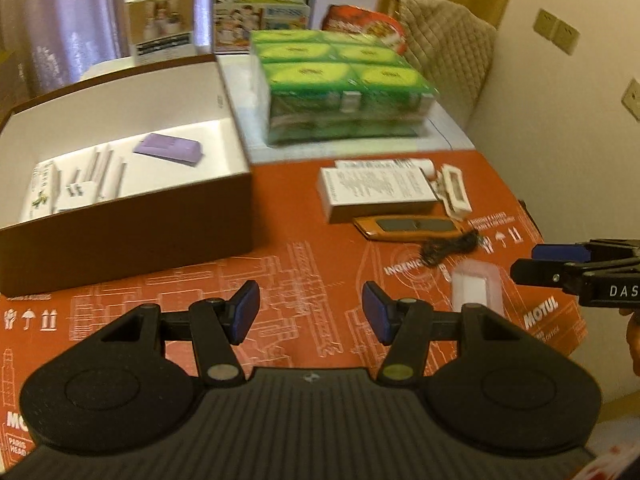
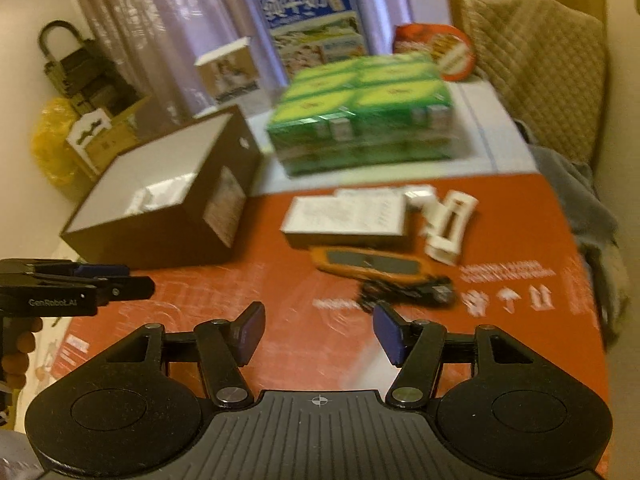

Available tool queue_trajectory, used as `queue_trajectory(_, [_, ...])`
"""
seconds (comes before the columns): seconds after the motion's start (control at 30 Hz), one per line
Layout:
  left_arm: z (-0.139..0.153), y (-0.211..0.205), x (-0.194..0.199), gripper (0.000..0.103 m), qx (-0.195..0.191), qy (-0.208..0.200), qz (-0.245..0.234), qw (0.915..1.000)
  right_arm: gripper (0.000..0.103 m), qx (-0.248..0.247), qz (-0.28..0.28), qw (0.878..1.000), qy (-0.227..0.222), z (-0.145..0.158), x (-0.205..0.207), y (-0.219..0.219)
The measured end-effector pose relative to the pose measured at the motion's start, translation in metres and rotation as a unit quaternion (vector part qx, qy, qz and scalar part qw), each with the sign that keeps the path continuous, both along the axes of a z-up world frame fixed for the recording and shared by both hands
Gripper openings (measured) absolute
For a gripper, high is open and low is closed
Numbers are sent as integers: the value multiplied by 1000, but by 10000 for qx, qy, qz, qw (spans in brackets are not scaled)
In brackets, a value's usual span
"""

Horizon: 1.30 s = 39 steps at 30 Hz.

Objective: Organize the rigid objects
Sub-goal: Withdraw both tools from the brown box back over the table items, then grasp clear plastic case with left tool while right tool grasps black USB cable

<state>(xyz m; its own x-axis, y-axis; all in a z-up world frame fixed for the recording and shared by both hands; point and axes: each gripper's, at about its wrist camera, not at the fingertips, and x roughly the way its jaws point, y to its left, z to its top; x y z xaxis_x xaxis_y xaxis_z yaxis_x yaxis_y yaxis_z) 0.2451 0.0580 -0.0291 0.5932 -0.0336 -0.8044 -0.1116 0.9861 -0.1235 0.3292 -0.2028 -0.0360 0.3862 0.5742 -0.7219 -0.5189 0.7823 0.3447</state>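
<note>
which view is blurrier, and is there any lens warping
Right wrist view is blurrier: the green pack and orange cutter smear, while its own tongs stay crisp. Left wrist view is milder; print on the white box blurs. Both bend edges, with dark fisheye corners.

Open brown box holds small white items; flat white box, orange knife lie beside it.

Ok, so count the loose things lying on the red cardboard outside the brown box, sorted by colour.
White: 4 (front printed box, box behind it, small tube, plastic holder)
Orange: 1 (utility knife)
Black: 1 (cord bundle)
Pale translucent: 1 (packet)
Total: 7
</note>
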Motion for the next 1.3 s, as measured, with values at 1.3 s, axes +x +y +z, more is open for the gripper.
queue_trajectory(1.3, [-87,-176,86,53,110,667,-1820,9810,57,-801,-948,9891,790,-69,23,-115])
